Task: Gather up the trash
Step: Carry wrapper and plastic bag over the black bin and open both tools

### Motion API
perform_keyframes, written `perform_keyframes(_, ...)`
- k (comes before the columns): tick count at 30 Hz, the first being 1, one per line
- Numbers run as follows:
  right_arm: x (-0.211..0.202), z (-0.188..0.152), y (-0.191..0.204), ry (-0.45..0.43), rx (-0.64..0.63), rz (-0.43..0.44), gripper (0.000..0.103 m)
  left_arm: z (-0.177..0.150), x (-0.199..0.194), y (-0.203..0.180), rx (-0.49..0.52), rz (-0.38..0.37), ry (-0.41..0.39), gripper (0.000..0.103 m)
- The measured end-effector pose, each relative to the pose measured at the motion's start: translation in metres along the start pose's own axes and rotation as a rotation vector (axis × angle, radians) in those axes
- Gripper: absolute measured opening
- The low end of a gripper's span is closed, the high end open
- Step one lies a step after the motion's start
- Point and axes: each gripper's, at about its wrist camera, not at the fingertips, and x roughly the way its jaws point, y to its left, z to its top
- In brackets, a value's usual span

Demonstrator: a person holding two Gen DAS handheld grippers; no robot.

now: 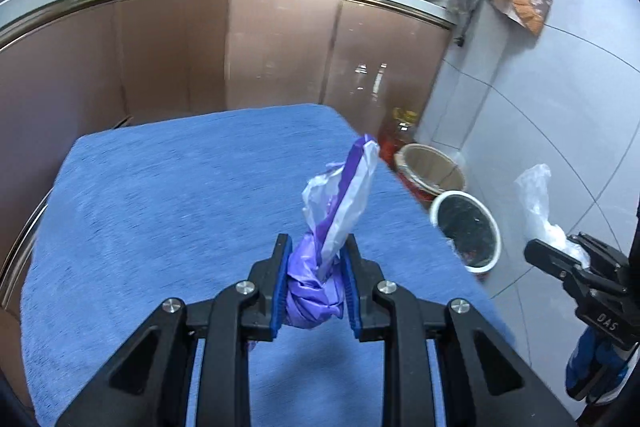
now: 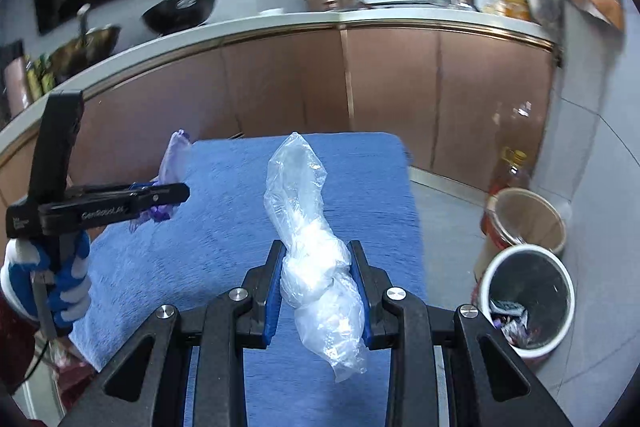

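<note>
Left wrist view: the left gripper (image 1: 316,281) has its jaws nearly closed on a crumpled purple and white plastic bag (image 1: 332,227) above the blue towel-covered table (image 1: 160,187). The right gripper (image 2: 318,285), equally narrow, pinches a knotted clear plastic bag (image 2: 308,239). A white round bin with black liner (image 2: 528,299) stands on the floor just beside the table

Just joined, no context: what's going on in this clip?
A person is collecting trash with two handheld grippers. The left gripper is clamped on a crumpled purple plastic bag, the right gripper on a twisted clear plastic bag, both above a blue-towelled table. A white bin with a black liner stands on the floor to the right.
</note>
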Motion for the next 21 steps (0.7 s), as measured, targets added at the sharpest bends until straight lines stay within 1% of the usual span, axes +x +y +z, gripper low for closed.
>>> perform_keyframes(3, -0.006, -0.002, -0.028, -0.022, 0.047, -0.052, 0.028, 0.016, 0.020, -0.038, 0.044, -0.049, 0.016, 0.023)
perform_keyframes(7, -0.011, -0.008, -0.072, -0.039, 0.126, -0.152, 0.028, 0.036, 0.052, -0.090, 0.116, -0.116, 0.045, 0.023)
perform_keyframes(9, -0.010, -0.016, -0.100, -0.037, 0.182, -0.212, 0.028, 0.047, 0.074, -0.121, 0.153, -0.164, 0.065, 0.023)
perform_keyframes(12, -0.007, -0.029, -0.139, -0.022, 0.258, -0.301, 0.028, 0.058, 0.105, -0.164, 0.207, -0.221, 0.093, 0.023)
perform_keyframes(15, -0.002, -0.041, -0.177, -0.001, 0.326, -0.364, 0.028, 0.067, 0.145, -0.212, 0.261, -0.273, 0.127, 0.023)
perform_keyframes(17, 0.005, -0.045, -0.198, 0.017, 0.354, -0.402, 0.028, 0.072, 0.169, -0.236, 0.281, -0.292, 0.149, 0.023)
perform_keyframes(21, 0.023, -0.046, -0.229, 0.045, 0.379, -0.445, 0.028, 0.084, 0.221, -0.273, 0.282, -0.318, 0.200, 0.023)
